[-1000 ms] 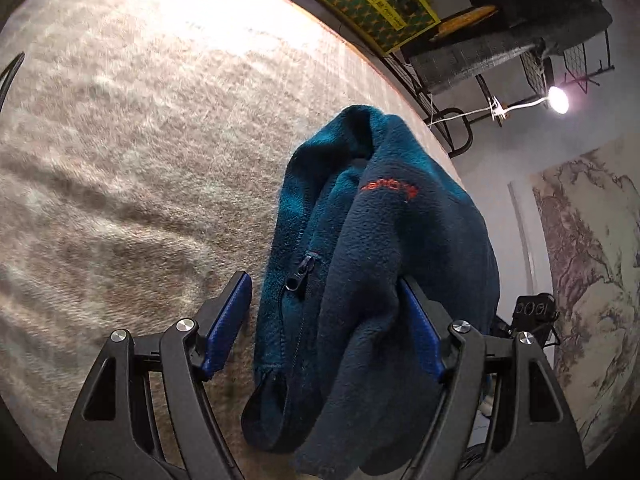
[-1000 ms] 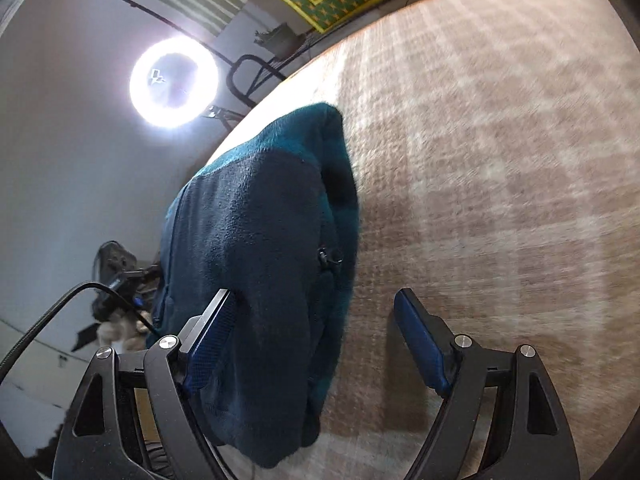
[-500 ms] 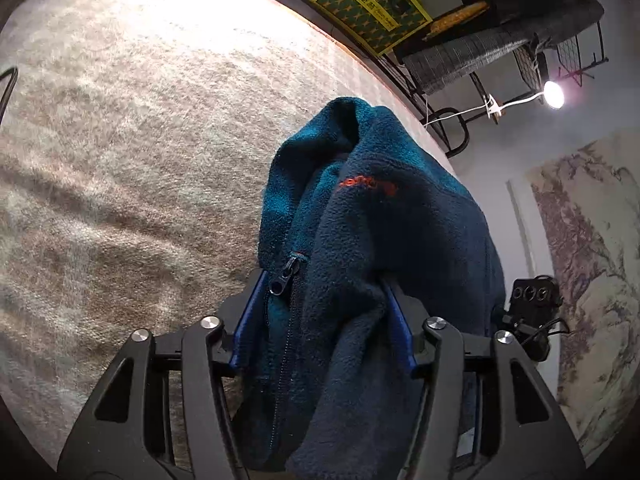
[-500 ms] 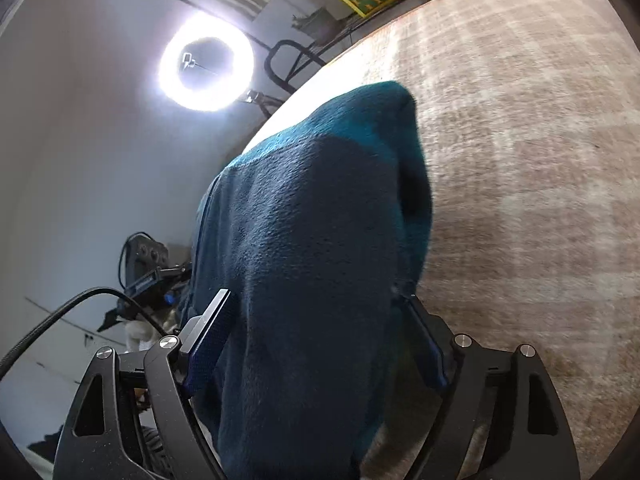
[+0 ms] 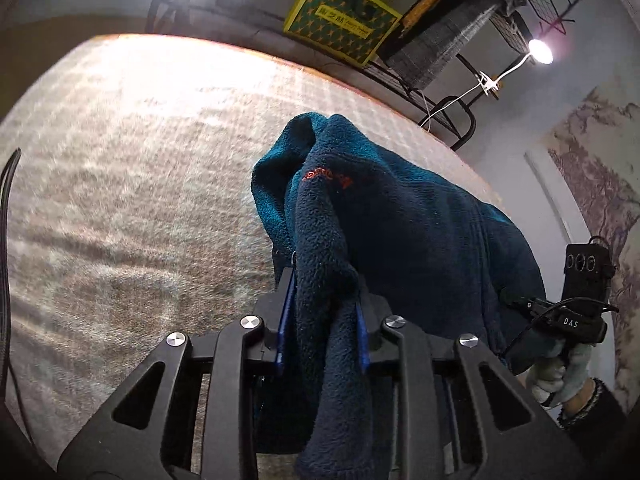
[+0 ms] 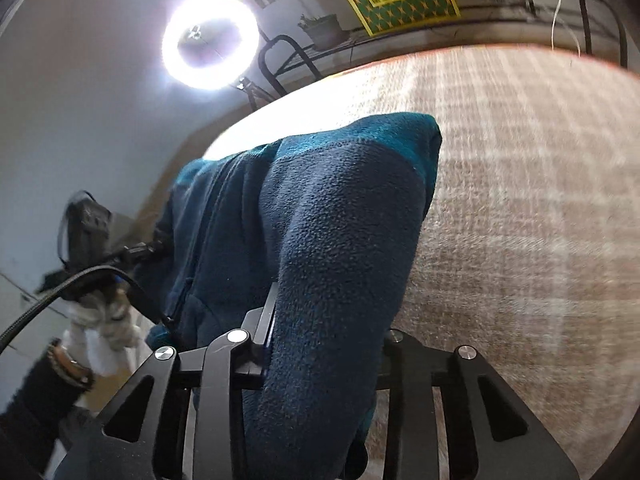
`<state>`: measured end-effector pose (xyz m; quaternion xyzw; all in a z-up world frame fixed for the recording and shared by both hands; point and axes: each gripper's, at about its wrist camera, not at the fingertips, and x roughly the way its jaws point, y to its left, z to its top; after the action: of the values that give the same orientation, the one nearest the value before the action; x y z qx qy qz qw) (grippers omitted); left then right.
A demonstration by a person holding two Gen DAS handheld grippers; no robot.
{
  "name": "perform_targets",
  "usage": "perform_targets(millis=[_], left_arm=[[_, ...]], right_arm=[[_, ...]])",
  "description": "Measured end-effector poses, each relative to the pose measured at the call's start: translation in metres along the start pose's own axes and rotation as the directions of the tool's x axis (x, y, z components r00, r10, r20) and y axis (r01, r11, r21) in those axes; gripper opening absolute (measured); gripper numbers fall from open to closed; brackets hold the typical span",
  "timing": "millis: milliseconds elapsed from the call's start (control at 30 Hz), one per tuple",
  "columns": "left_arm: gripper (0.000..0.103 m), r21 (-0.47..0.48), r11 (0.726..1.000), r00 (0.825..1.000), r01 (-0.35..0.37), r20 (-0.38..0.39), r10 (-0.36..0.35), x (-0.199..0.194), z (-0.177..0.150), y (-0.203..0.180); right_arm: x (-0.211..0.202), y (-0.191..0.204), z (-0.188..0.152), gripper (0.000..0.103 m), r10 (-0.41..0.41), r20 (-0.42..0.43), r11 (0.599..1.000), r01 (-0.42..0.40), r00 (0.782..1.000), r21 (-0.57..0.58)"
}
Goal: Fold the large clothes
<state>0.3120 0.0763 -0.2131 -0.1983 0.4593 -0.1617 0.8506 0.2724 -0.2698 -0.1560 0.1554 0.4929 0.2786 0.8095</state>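
Note:
A dark blue and teal fleece jacket (image 5: 400,216) with a small red logo hangs between my two grippers above a beige plaid cloth surface (image 5: 120,200). My left gripper (image 5: 322,312) is shut on a thick fold of the jacket by the zipper edge. My right gripper (image 6: 324,332) is shut on the other side of the jacket (image 6: 340,220); its right finger is hidden by fleece. In the left wrist view the right gripper's body and gloved hand (image 5: 576,332) show past the jacket; in the right wrist view the left hand (image 6: 92,304) shows likewise.
A bright ring light (image 6: 210,46) stands beyond the surface's far edge. A yellow-green patterned box (image 5: 340,26) and a rack with dark folded textiles (image 5: 460,20) stand behind. A small lamp (image 5: 540,52) shines at the upper right. A black cable (image 5: 4,240) runs at the left.
Both grippers went from open around the jacket to shut on it, and the jacket has been lifted off the surface between them.

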Motion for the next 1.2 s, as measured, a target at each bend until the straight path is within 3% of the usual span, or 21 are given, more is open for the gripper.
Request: perform_targets(millis=[233, 433, 667, 1200], left_arm=[[0.021, 0.061, 0.998, 1.0, 0.006, 0.02, -0.007, -0.013, -0.004, -0.017], [0.02, 0.119, 0.993, 0.999, 0.022, 0.027, -0.025, -0.019, -0.007, -0.036], [0.02, 0.14, 0.989, 0.996, 0.056, 0.059, -0.065, -0.017, 0.004, -0.068], [0.02, 0.243, 0.966, 0.995, 0.085, 0.023, -0.093, 0.062, 0.027, -0.177]], right_arm=[[-0.018, 0.039, 0.003, 0.025, -0.145, 0.021, 0.983, 0.146, 0.989, -0.109], [-0.045, 0.069, 0.004, 0.024, -0.274, 0.1, 0.934, 0.289, 0.957, -0.212], [-0.081, 0.074, 0.007, 0.023, -0.335, 0.205, 0.887, 0.382, 0.919, -0.26], [-0.125, -0.008, 0.022, 0.023, -0.406, 0.284, 0.864, 0.466, 0.869, -0.19]])
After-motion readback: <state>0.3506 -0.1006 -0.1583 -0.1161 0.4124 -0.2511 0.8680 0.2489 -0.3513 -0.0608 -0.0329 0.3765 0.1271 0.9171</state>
